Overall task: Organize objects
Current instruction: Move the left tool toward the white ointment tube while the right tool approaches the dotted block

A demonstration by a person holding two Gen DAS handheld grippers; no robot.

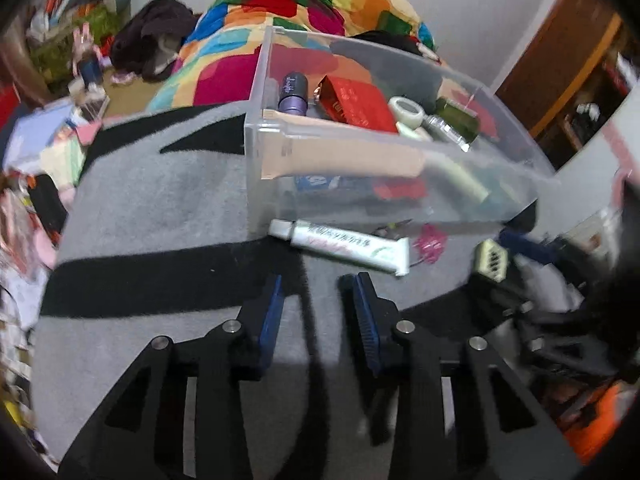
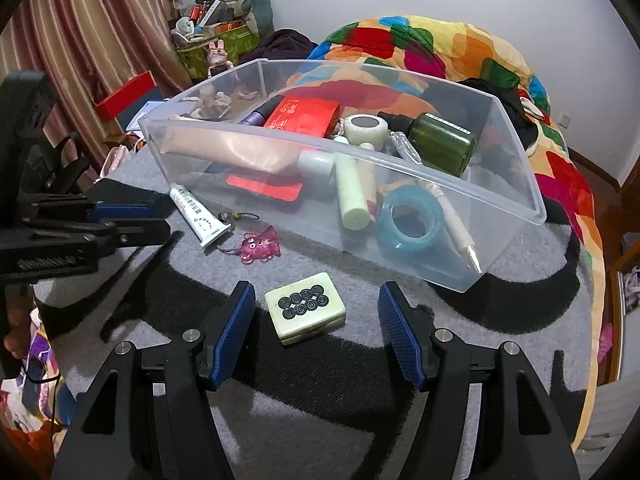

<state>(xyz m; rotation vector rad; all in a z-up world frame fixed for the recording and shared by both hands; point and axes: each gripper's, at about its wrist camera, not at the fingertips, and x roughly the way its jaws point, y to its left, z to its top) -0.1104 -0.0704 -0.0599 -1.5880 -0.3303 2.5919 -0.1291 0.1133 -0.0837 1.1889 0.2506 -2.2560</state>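
We judge the sorting to be well along: the clear plastic bin [image 2: 500, 184] on the grey-and-black blanket [image 2: 500, 320] already holds most of the things, among them a beige tube [image 2: 236, 148], a red packet [image 2: 304, 116], a purple bottle [image 2: 260, 114], a white tape roll [image 2: 366, 128], a green bottle [image 2: 442, 140], a pale green stick [image 2: 352, 192] and a blue tape ring [image 2: 412, 220]. Three items lie outside it on the blanket: a white tube [image 2: 198, 212] just beside the bin's front wall, a pink charm [image 2: 260, 246] near that tube, and a mahjong tile [image 2: 306, 312] closer to us. Our right gripper [image 2: 316, 332] has its fingers spread wide on either side of the tile, not touching it, so that looks like the next piece to go in. Our left gripper [image 1: 316, 312] hovers near the white tube [image 1: 340, 246], fingers parted with nothing between them. What is left, as far as we can tell, is lifting these three loose pieces into the bin; the charm's thin cord may be fiddly.
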